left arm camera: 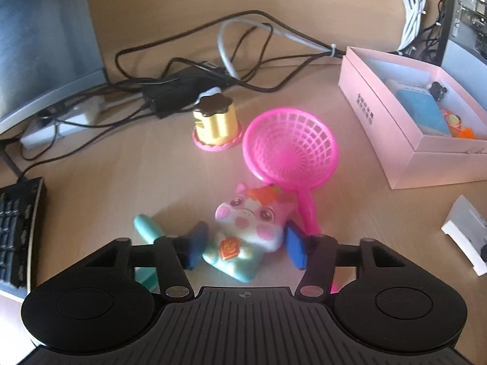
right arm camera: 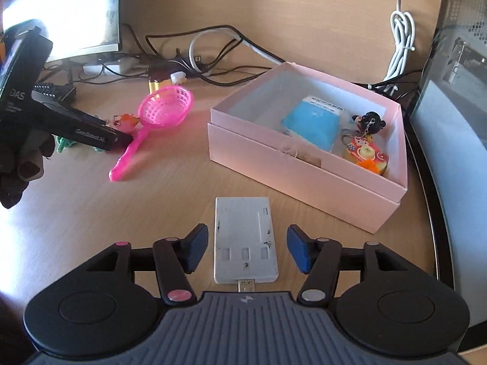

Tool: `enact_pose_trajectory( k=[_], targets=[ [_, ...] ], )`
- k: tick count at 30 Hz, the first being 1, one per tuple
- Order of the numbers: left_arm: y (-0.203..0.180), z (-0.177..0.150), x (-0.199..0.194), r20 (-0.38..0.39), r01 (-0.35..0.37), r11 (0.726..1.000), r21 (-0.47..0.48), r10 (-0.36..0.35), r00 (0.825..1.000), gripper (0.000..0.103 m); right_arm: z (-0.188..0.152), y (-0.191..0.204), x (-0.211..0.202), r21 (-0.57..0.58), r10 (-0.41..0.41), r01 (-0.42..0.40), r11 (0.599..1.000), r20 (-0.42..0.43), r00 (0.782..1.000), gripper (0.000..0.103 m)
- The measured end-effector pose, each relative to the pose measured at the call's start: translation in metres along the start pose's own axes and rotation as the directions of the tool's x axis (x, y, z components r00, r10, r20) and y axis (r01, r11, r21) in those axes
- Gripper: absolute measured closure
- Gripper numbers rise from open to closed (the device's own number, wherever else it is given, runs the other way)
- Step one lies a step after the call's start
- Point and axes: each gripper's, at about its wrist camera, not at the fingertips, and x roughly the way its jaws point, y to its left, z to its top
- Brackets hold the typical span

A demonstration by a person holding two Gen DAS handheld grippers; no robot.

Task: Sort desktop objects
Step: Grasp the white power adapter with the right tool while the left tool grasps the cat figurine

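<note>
In the left wrist view my left gripper [left arm camera: 246, 248] is shut on a squishy pig toy [left arm camera: 246, 225] with a pink-white face and a teal body, one blue pad against each side. The pink toy strainer [left arm camera: 289, 146] lies just behind it, and a gold toy cup [left arm camera: 214, 118] stands farther back. In the right wrist view my right gripper [right arm camera: 248, 249] is open around a flat white USB device [right arm camera: 246, 237] that lies on the desk, with a small gap at each pad. The pink box [right arm camera: 274, 164] stands open to the right front, holding a blue pack [right arm camera: 313, 124], a doll keychain [right arm camera: 369, 121] and an orange toy [right arm camera: 365, 155].
Tangled black cables and a power brick [left arm camera: 182, 88] lie at the back of the wooden desk. A monitor [left arm camera: 39, 45] and a keyboard [left arm camera: 15, 228] stand at the left. A computer case [right arm camera: 456, 60] rises past the desk's right edge. A gloved hand [right arm camera: 18, 164] holds the left gripper.
</note>
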Motion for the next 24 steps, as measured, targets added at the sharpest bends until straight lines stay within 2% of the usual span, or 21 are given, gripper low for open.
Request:
enact_pose_trajectory(
  k=[5, 9, 11, 13, 14, 17, 21, 24],
  targets=[
    [-0.002, -0.029, -0.030, -0.036, 0.024, 0.999, -0.025, -0.025, 0.999, 0.049, -0.006, -0.001, 0.002, -0.005, -0.016, 0.016, 1.000, -0.017, 1.000, 0.042],
    [-0.010, -0.061, -0.057, -0.060, 0.114, 0.991, -0.066, -0.118, 0.991, 0.046, -0.010, 0.002, 0.004, -0.013, -0.019, 0.018, 1.000, -0.024, 1.000, 0.042],
    [-0.014, -0.073, -0.069, -0.068, 0.193, 0.976, -0.098, -0.201, 0.977, 0.041, -0.009, 0.004, 0.005, -0.030, -0.018, 0.017, 0.999, -0.020, 1.000, 0.042],
    [-0.019, -0.081, -0.079, -0.068, 0.276, 0.956, -0.102, -0.283, 0.957, 0.030, -0.007, 0.004, 0.009, -0.040, -0.022, 0.021, 0.999, -0.017, 1.000, 0.042],
    [-0.023, -0.084, -0.084, -0.060, 0.289, 0.953, -0.084, -0.295, 0.954, 0.028, -0.005, 0.003, 0.012, -0.039, -0.023, 0.022, 0.999, -0.016, 1.000, 0.042],
    [-0.031, -0.087, -0.089, -0.055, 0.255, 0.966, -0.044, -0.257, 0.965, 0.022, 0.001, 0.001, 0.023, -0.018, -0.014, 0.014, 1.000, -0.019, 1.000, 0.042],
    [-0.035, -0.077, -0.080, -0.068, 0.161, 0.983, -0.090, -0.168, 0.984, 0.020, 0.007, 0.002, 0.037, 0.005, -0.005, 0.005, 1.000, -0.034, 0.999, 0.042],
    [-0.034, -0.063, -0.064, -0.085, 0.101, 0.989, -0.112, -0.111, 0.990, 0.022, 0.006, 0.007, 0.038, 0.004, 0.006, -0.006, 1.000, -0.045, 0.999, 0.048]
  ],
)
